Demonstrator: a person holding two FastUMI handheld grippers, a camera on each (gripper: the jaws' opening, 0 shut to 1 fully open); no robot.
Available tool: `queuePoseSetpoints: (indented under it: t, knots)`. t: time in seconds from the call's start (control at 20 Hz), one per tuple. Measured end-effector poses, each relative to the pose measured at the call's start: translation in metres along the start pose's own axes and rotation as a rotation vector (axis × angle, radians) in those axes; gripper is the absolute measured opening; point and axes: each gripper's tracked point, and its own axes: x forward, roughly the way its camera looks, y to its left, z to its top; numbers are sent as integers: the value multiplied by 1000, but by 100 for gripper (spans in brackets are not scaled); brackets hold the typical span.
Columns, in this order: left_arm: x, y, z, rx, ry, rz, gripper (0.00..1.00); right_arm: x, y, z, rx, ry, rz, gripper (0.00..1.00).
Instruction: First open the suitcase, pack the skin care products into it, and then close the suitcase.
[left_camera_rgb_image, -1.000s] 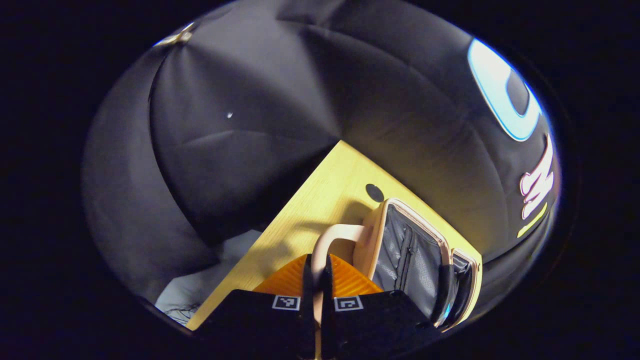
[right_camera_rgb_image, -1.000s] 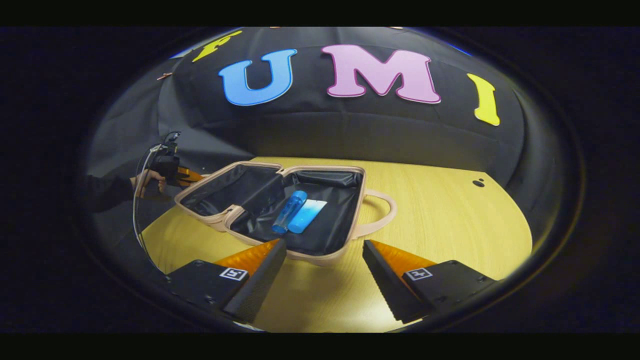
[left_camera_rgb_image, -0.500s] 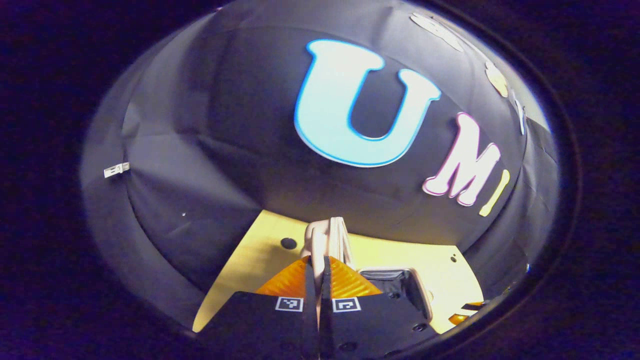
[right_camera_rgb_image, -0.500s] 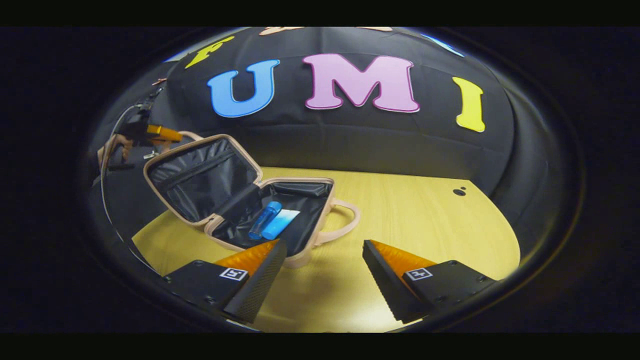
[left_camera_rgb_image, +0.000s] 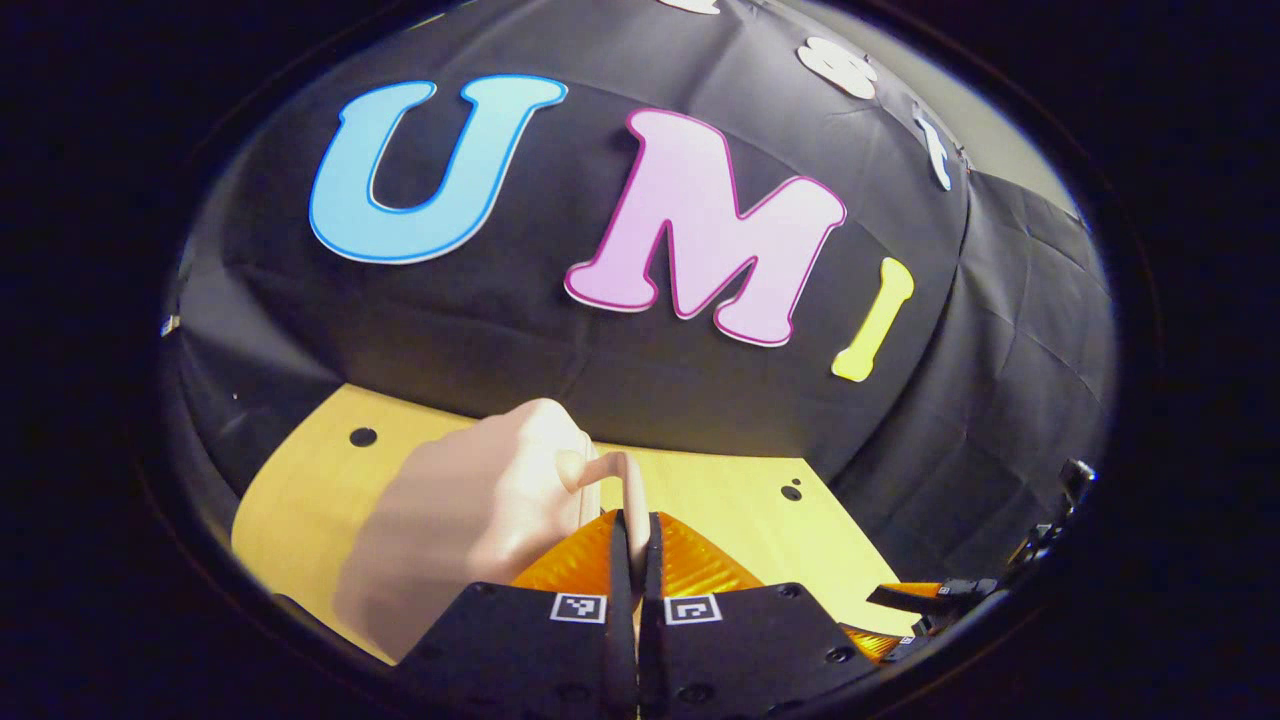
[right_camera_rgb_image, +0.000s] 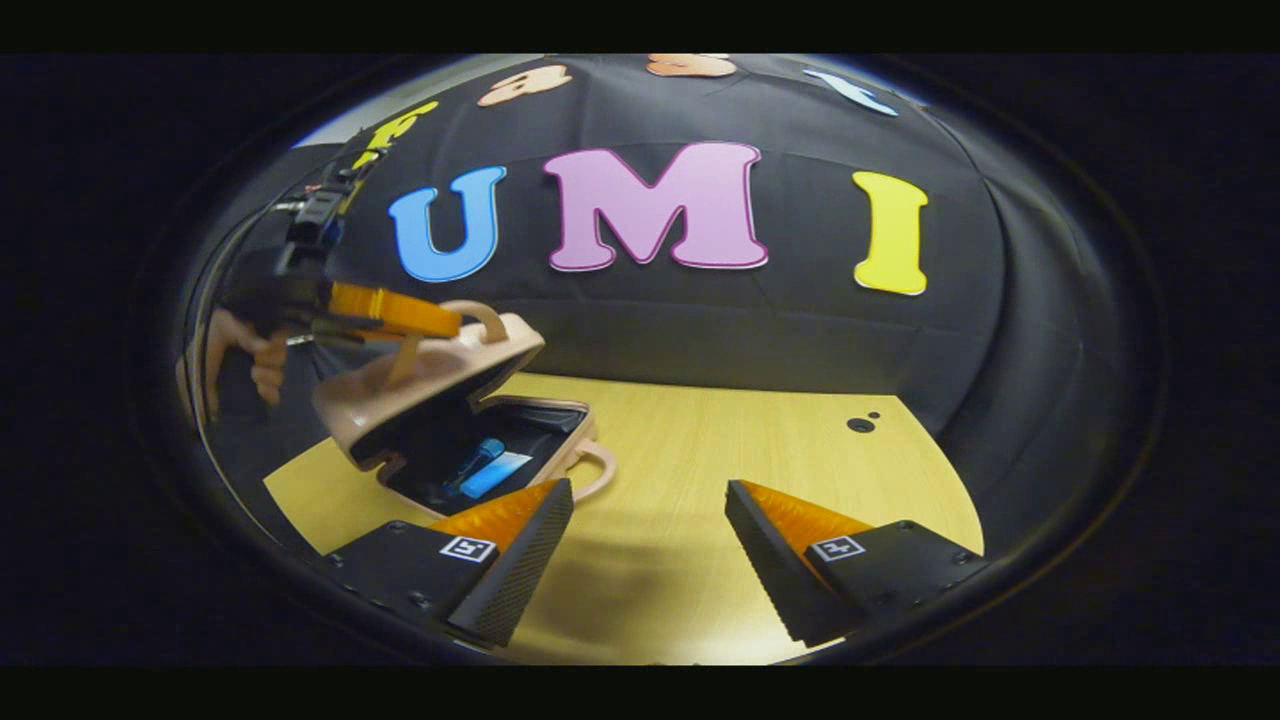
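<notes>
- My left gripper (left_camera_rgb_image: 632, 535) is pinched tight on the lid handle (left_camera_rgb_image: 622, 478) of the suitcase, both fingers pressing the thin pink loop; in the right gripper view the same gripper (right_camera_rgb_image: 440, 322) reaches in from the left, a hand (right_camera_rgb_image: 240, 350) behind it
- My right gripper (right_camera_rgb_image: 650, 520) hangs wide apart over bare table, nothing between its fingers
- Suitcase (right_camera_rgb_image: 440, 400) sits toward the left part of the table in the right gripper view; its lid (right_camera_rgb_image: 420, 375) is tilted partway down over the base, a gap open toward my right gripper; in the left gripper view the lid's pink shell (left_camera_rgb_image: 470, 510) lies just left of my fingers
- Inside the base, against the dark lining: a blue bottle (right_camera_rgb_image: 478, 458) and a pale blue flat packet (right_camera_rgb_image: 500, 472), lying side by side, touching or nearly so
- Second handle (right_camera_rgb_image: 595, 470) sticks out from the base's near edge, toward the open table
- Table (right_camera_rgb_image: 720, 460) is yellow wood; dark round holes (right_camera_rgb_image: 860, 424) near its far right edge
- Right gripper's tip (left_camera_rgb_image: 920, 595) shows low at the right edge of the left gripper view
</notes>
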Motion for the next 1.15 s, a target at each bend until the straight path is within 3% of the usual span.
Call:
queuePoseSetpoints:
  t: [0.05,0.3,0.5,0.55,0.6,0.75,0.8,0.85,1.15]
  knots:
    - [21,-15,-29,10,21,7,7,-3,-13,11,23,-46,-10,97]
    - [66,-30,-94,64,119,36,8,-19,-40,8,64,-47,-72,97]
    - [67,-33,-111,-33,157,40,20,-33,-54,13,51,-45,-99,97]
    - [64,-36,-99,-48,114,34,29,-38,-55,19,49,-56,-107,97]
    - [53,-37,-85,-49,71,15,31,-43,-56,28,43,-74,-116,97]
    - [-1,-46,-33,-9,-44,-5,74,-57,-52,59,32,-137,-141,97]
    - [-20,-49,-17,1,-86,1,80,-62,-48,70,32,-159,-143,97]
    - [-38,-52,2,14,-128,6,93,-69,-42,81,34,-180,-143,97]
    - [-186,-61,110,110,-468,82,96,-126,4,157,19,-335,-129,97]
